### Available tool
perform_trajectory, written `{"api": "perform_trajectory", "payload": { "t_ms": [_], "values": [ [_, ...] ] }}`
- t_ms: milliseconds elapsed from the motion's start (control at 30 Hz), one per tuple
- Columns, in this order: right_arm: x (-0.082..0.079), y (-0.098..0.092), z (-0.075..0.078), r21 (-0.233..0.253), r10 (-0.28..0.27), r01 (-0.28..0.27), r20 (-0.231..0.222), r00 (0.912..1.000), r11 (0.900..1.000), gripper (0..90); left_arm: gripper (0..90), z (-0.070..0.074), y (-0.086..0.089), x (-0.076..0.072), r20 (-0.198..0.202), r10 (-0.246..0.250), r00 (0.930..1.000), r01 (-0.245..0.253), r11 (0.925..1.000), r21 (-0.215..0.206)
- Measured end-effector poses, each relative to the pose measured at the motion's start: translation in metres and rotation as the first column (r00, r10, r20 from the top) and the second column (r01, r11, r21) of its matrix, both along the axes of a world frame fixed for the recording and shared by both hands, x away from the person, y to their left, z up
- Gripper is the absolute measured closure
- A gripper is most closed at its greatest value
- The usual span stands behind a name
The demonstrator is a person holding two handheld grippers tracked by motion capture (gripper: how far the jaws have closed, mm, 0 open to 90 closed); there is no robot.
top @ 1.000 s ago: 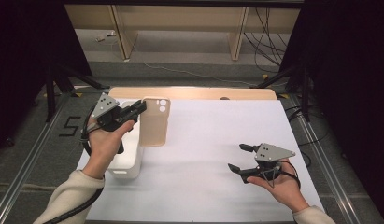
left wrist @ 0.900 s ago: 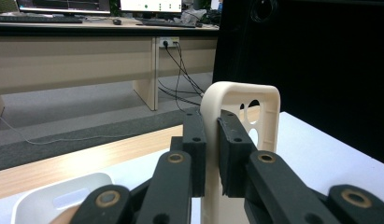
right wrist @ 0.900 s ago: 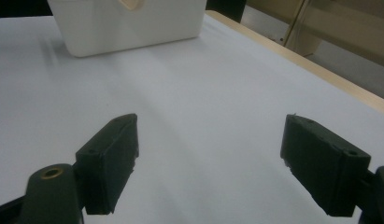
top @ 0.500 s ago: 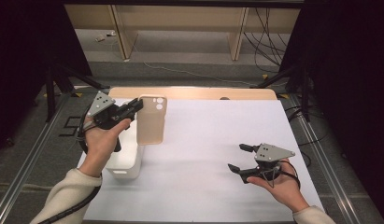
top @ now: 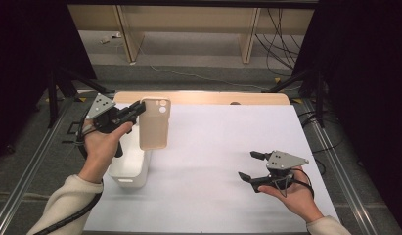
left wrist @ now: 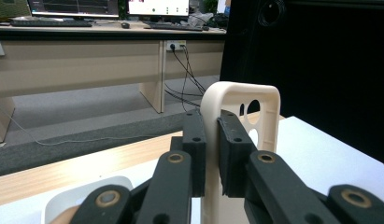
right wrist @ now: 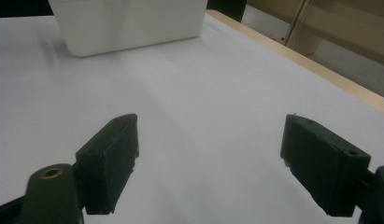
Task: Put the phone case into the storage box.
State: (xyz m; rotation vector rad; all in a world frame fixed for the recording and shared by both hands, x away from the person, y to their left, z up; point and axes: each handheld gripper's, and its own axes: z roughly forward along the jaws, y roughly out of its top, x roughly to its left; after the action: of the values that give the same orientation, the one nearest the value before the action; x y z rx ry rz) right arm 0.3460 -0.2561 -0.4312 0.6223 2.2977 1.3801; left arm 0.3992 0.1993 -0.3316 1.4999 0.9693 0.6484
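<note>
A cream phone case (top: 154, 124) with camera cut-outs hangs upright in the air at the table's left, above the right side of a white bin (top: 130, 164). My left gripper (top: 138, 107) is shut on its upper left edge. In the left gripper view the case's rim (left wrist: 236, 95) stands clamped between the two black jaws, left gripper (left wrist: 211, 149). My right gripper (top: 247, 166) rests low over the white table at the right, open with nothing between its jaws; the same gap of the right gripper (right wrist: 208, 163) looks onto bare table.
The white bin (right wrist: 129, 23) stands at the table's left front. A white sheet (top: 223, 147) covers the table, with a wooden edge (top: 213, 98) at the back. Metal rails (top: 345, 171) flank both sides; desks and cables lie beyond.
My left gripper has carried the phone case leftward and slightly toward me, over the bin's edge. The right gripper has stayed still.
</note>
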Motion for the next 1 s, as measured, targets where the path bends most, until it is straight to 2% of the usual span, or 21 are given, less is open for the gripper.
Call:
{"api": "perform_trajectory", "payload": {
  "t_ms": [1000],
  "values": [
    [0.001, 0.001, -0.001, -0.001, 0.001, -0.001, -0.004, 1.0000, 1.000, 20.5, 82.4, 0.002, 0.017, 0.006, 0.005, 0.028, 0.9996, -0.028, 0.9992, 0.029]
  ]
}}
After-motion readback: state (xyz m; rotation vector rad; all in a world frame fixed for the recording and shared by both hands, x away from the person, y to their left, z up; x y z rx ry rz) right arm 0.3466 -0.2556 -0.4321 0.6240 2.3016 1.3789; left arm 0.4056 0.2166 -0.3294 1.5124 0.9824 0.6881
